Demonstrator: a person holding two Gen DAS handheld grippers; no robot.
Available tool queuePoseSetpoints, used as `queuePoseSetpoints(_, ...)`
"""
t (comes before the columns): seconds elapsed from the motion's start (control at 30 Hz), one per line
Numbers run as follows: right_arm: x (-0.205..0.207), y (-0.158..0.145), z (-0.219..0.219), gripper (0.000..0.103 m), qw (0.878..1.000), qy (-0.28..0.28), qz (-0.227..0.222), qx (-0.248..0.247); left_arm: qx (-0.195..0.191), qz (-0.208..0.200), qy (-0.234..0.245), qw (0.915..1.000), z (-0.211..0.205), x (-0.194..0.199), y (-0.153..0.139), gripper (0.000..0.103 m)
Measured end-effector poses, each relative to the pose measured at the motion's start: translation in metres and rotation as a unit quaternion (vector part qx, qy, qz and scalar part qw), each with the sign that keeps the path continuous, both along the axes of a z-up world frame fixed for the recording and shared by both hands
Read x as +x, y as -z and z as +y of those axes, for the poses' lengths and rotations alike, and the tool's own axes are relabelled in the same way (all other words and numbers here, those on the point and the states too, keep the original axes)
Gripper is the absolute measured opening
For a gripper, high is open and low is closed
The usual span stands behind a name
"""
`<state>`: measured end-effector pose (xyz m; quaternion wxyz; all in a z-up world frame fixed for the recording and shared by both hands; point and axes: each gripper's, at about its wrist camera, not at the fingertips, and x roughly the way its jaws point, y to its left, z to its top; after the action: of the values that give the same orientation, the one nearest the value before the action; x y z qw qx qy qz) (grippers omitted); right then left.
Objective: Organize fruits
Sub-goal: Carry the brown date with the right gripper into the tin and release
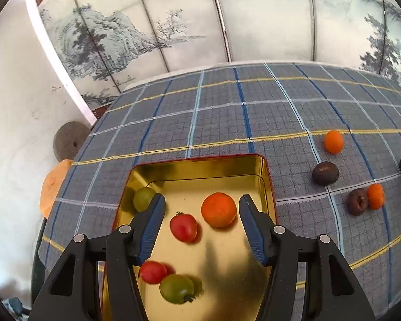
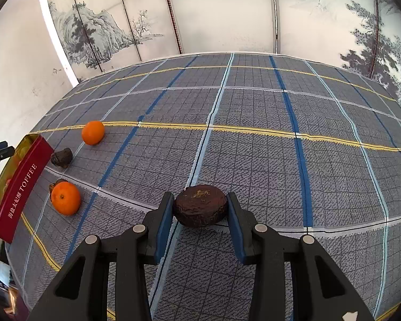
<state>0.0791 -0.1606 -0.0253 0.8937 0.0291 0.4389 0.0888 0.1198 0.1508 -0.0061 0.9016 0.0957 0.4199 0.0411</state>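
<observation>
My left gripper (image 1: 201,208) is open and empty above a gold-lined red tin (image 1: 264,171). The tin holds an orange (image 1: 218,209), two red tomatoes (image 1: 183,226) (image 1: 153,272) and two green fruits (image 1: 177,288) (image 1: 143,198). On the cloth to its right lie two oranges (image 1: 333,141) (image 1: 376,196) and two dark wrinkled fruits (image 1: 325,173) (image 1: 358,201). My right gripper (image 2: 200,208) is shut on a dark wrinkled fruit (image 2: 200,208) resting on the cloth. The right wrist view shows the tin (image 2: 18,190) at far left, with oranges (image 2: 93,132) (image 2: 65,198) and a dark fruit (image 2: 61,157).
The table wears a grey plaid cloth (image 2: 254,147). A painted folding screen (image 2: 214,13) stands behind it. An orange cushion (image 1: 52,187) and a round grey disc (image 1: 68,140) lie off the table's left edge.
</observation>
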Motion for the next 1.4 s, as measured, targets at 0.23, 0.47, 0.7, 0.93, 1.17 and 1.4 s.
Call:
queuePoseSetpoints(0.23, 0.0, 0.002, 0.002, 0.036, 1.0, -0.001, 0.002, -0.003, -0.007, -0.022, -0.016, 0.9996, -0.005, -0.032, -0.011, 0.059)
queuePoseSetpoints(0.47, 0.001, 0.004, 0.006, 0.036, 1.0, -0.002, 0.006, -0.007, -0.037, -0.037, -0.033, 0.9981, -0.001, -0.064, -0.02, 0.059)
queuePoseSetpoints(0.7, -0.02, 0.003, 0.009, 0.037, 1.0, 0.004, 0.007, 0.004, -0.042, -0.036, -0.045, 0.9975, 0.007, -0.089, -0.019, 0.059)
queuePoseSetpoints(0.93, -0.065, -0.002, 0.029, 0.036, 1.0, -0.017, 0.002, 0.011, -0.061, -0.051, -0.057, 0.9952, 0.021, -0.12, -0.018, 0.059)
queuePoseSetpoints(1.17, -0.095, -0.03, 0.065, 0.036, 0.997, -0.066, -0.02, 0.03, -0.088, -0.045, -0.063, 0.9931, 0.03, -0.144, -0.01, 0.059)
queuePoseSetpoints(1.4, -0.103, -0.069, 0.151, 0.036, 0.984, -0.169, -0.051, 0.037, -0.107, -0.04, -0.079, 0.9903, 0.05, -0.158, -0.005, 0.068)
